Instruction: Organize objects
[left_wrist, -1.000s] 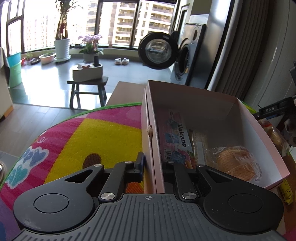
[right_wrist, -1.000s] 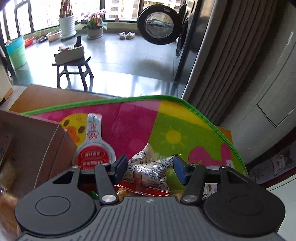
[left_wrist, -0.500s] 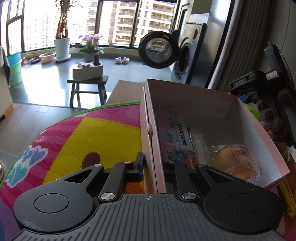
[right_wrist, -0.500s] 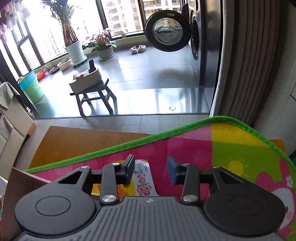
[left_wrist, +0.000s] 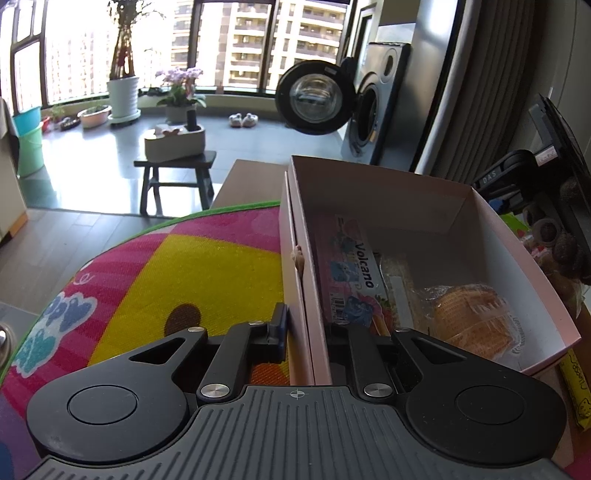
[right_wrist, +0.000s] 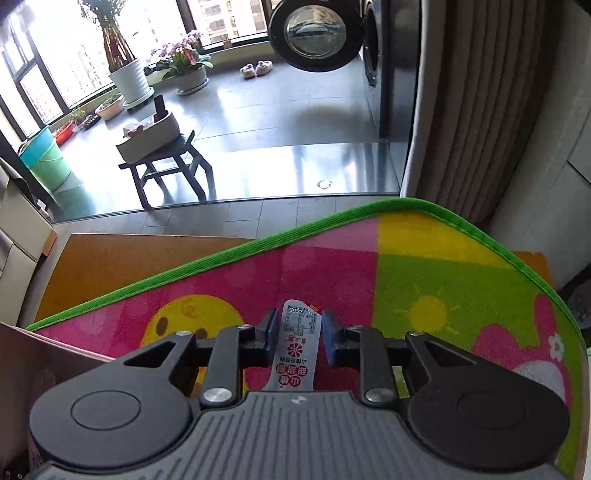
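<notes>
Both black ribbed grippers (left_wrist: 306, 328) (right_wrist: 300, 338) carry silver screws and blue-padded fingers (right_wrist: 271, 326)

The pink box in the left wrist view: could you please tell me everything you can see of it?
The pink box is an open, lidless carton that looks like thin card, pink outside and white inside. It sits upright on the colourful mat. Its left wall is pinched by the left gripper, one finger outside, one inside. Inside lie a Volcano packet and a wrapped waffle-like snack.
</notes>
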